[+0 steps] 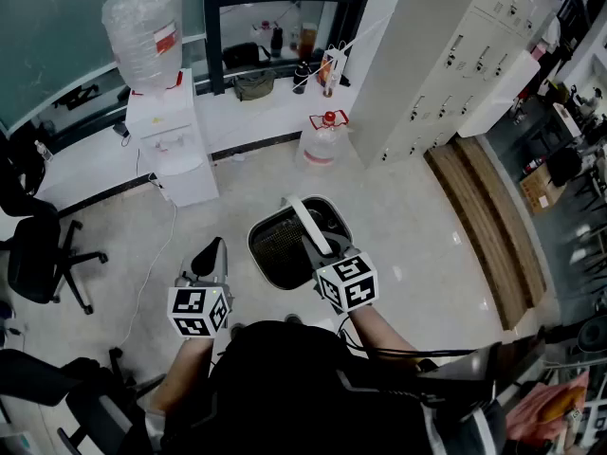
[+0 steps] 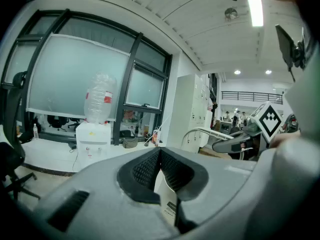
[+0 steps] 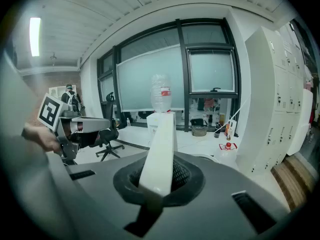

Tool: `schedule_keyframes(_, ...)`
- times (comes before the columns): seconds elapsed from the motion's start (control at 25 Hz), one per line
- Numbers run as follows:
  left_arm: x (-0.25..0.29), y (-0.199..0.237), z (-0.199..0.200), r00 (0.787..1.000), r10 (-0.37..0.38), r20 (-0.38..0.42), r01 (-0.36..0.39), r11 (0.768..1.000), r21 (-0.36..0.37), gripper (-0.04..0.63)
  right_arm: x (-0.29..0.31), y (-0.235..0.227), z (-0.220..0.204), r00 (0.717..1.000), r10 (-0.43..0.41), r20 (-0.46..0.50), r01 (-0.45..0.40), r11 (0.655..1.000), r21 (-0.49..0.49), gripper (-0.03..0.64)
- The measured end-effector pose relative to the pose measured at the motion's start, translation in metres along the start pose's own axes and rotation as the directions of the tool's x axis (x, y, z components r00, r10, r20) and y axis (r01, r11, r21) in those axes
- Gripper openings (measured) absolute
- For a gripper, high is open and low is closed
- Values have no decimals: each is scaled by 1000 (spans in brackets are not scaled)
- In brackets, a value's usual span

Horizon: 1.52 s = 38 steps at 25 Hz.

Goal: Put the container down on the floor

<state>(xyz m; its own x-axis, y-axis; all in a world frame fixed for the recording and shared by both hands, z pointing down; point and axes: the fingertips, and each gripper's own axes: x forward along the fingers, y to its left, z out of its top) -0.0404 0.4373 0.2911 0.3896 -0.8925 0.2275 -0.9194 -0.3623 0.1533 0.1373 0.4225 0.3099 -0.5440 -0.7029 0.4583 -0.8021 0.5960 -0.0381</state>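
The container [image 1: 281, 246] is a dark mesh bin with a white bail handle [image 1: 310, 224], seen from above over the pale floor just ahead of me. My right gripper [image 1: 320, 248] is shut on that handle. In the right gripper view the white handle [image 3: 160, 149] runs up and out from between the closed pads [image 3: 182, 176]. I cannot tell whether the bin's base touches the floor. My left gripper [image 1: 211, 254] is to the left of the bin, apart from it, shut and holding nothing. In its own view the left gripper [image 2: 160, 156] has its pads together.
A water dispenser [image 1: 173, 145] with a bottle on top stands ahead on the left. A water jug [image 1: 322, 146] sits on the floor beyond the bin. An office chair [image 1: 43, 259] is at the left. Lockers [image 1: 455, 55] and a wooden platform [image 1: 488, 221] are on the right.
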Motion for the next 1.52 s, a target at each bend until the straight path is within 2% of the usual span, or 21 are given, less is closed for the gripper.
schedule_keyframes(0.4,3,-2,1,1000,-7,-3,7,1000,-5,8,-1,-1,5,1000,0,5,0,1000,-6,8)
schedule_keyframes(0.96,-2,25,0,999,-44,1,44,999,-15,8,7,10,13,999,-38,14,37,999,24,8)
schedule_keyframes(1.4,-5,53,-3,990,-139,-2,139,990,-4,8,20,22,24,993,-112,24,111,992,56,8)
schedule_keyframes(1.52,0,59,-5,990,-141,-6,141,990,-12,8,27,18,25,993,-114,18,113,992,65,8)
